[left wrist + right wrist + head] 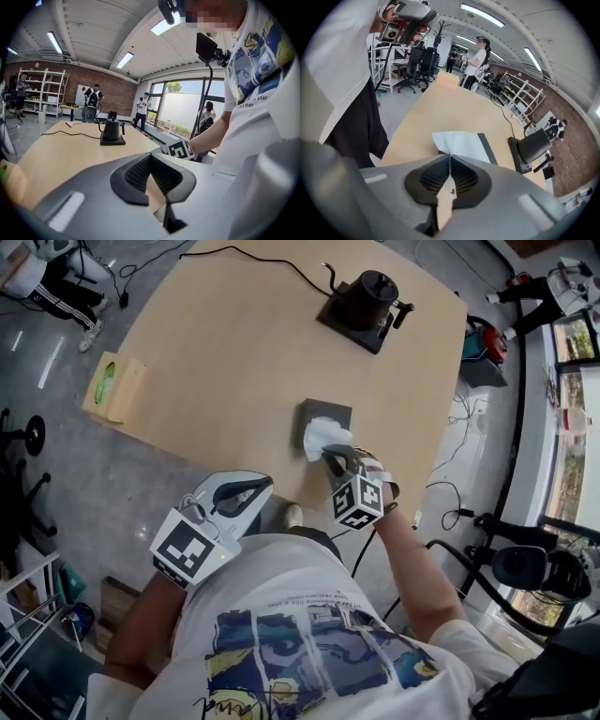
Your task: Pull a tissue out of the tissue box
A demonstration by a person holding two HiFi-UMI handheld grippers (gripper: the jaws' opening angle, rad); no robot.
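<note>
— Looking at the tissue [325,437], where does it sit?
— It stands up white out of the slot of the dark grey tissue box [323,411], which lies flat on the table [234,362] near its front edge. The right gripper [335,459] has its jaws pressed together on the tissue's near fold, and the sheet fans out from the pinch toward the box.
— So what could spoil the pull?
— The box, I'd say. Nothing holds it down. The left gripper [255,491] hangs off the table's front edge, well apart from the box, jaws together on nothing. If the sheet binds in the slot, the box may lift or slide toward the edge with it.
— And the sheet itself?
— The pinch looks to take only a narrow fold. A sharp or sideways tug could tear it there and leave most of it in the box. A second sheet might also trail out.
— Anything nearby in danger?
— Hardly. The black kettle [370,294] stands well apart at the table's far side.
</note>
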